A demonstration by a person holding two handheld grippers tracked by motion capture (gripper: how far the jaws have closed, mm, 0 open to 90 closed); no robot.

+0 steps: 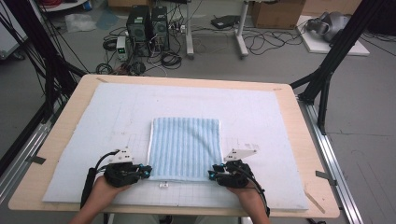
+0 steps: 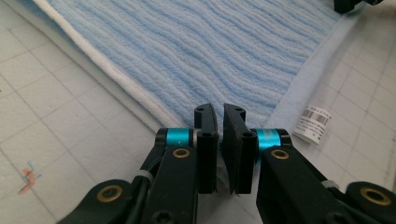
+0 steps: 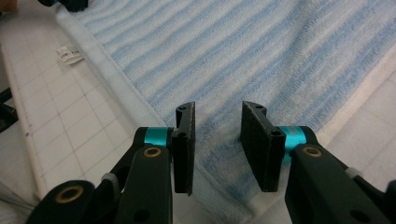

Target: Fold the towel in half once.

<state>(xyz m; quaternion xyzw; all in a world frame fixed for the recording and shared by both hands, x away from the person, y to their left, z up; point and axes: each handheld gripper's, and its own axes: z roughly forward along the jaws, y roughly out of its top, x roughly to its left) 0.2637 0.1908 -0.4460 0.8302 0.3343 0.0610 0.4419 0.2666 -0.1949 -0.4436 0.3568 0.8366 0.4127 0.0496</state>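
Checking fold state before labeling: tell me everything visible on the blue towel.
The towel is light blue terry with wavy darker ribbing and a pale hem, with a white tag at its near edge. It lies flat, folded into a rectangle, mid-mat. The left gripper is nearly shut at its near-left corner; the right gripper straddles the near-right corner, jaws apart.

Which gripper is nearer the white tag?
Left. The left gripper sits at the towel's near-left corner, close to the tag; the right gripper is farther, at the near-right corner.
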